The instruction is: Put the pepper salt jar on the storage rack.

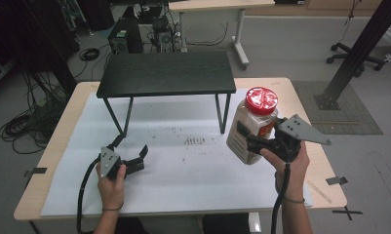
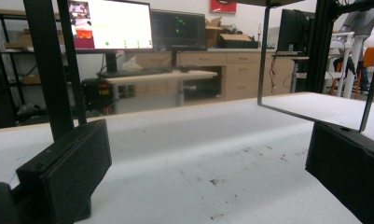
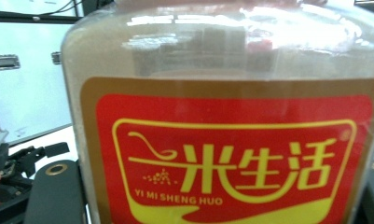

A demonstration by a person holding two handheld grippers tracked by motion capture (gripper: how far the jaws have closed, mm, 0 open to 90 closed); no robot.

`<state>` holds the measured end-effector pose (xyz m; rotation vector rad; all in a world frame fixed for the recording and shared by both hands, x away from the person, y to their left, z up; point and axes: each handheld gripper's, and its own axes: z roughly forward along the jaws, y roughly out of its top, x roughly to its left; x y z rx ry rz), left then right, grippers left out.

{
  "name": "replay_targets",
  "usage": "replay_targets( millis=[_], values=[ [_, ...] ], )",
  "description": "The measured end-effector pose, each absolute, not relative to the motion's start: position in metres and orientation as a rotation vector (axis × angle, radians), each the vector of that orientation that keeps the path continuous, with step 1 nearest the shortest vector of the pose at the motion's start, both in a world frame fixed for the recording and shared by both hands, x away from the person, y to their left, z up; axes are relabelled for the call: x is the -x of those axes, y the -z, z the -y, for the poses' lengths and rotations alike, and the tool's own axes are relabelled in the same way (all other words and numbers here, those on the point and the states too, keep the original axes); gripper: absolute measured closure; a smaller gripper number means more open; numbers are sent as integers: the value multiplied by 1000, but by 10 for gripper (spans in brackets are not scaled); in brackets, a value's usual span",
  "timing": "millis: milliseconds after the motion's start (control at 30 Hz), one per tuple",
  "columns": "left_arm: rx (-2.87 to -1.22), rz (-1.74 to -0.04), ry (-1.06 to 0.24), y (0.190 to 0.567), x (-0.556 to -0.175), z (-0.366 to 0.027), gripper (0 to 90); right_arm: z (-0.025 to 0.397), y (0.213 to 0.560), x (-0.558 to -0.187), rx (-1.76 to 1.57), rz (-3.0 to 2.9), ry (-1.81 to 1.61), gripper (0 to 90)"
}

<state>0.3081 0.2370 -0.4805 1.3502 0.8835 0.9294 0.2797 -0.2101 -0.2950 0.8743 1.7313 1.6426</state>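
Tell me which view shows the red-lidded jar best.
The high view: the whole jar, red lid to base, tilted in the right hand-held gripper beside the black shelf. The right gripper view gives a close look at the jar's red label and pale contents. The left gripper view looks across the white table cover.

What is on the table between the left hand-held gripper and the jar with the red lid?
In the high view, only white paper with dark crumbs lies between the left hand-held gripper and the jar; no object stands there.
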Motion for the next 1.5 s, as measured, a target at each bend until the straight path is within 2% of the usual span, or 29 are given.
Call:
replay_targets(
  millis=[1500],
  values=[
    [-1352,-885,-925,480,-308,-237,4,163,207,-349,-772,-1851,-1711,247]
  ],
)
